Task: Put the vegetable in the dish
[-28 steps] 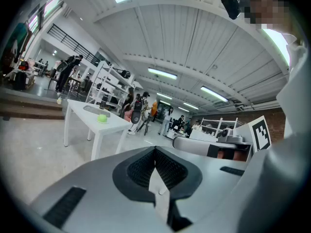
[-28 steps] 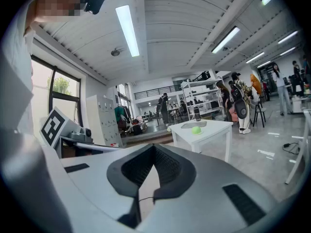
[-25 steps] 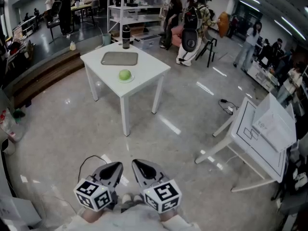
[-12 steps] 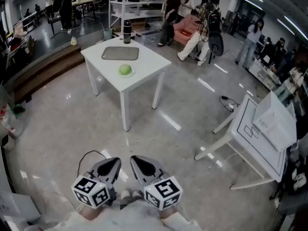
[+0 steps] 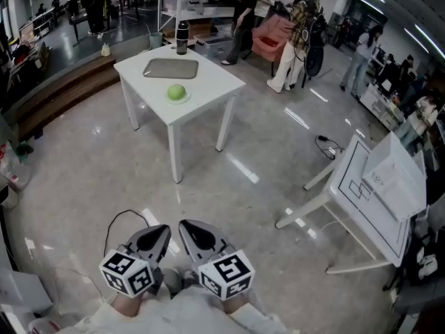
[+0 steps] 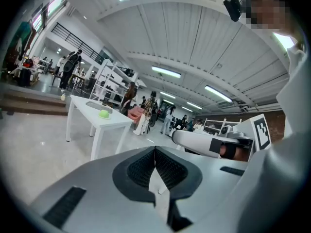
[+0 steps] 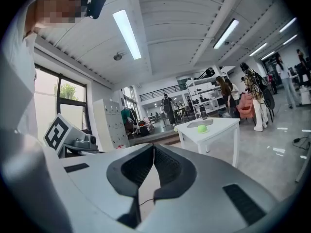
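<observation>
A round green vegetable [image 5: 176, 92] rests on a small pale saucer near the front of a white table [image 5: 208, 89], far ahead of me. Behind it on the same table lies a flat grey dish [image 5: 170, 68]. The vegetable also shows small in the left gripper view [image 6: 104, 113] and the right gripper view [image 7: 202, 128]. My left gripper [image 5: 158, 232] and right gripper [image 5: 186, 227] hang side by side low over the floor, well short of the table. The jaws of the left gripper [image 6: 155, 149] and the right gripper [image 7: 153, 147] are both shut with nothing between them.
A black bottle [image 5: 181, 37] stands at the table's far edge. A tilted white board on legs [image 5: 375, 193] stands at the right, with a cable [image 5: 330, 152] on the floor beside it. Several people [image 5: 299, 19] stand behind the table. A wooden step [image 5: 62, 96] runs along the left.
Both grippers have drifted slightly left in the head view, jaws still shut. The people behind the table have walked to the right.
</observation>
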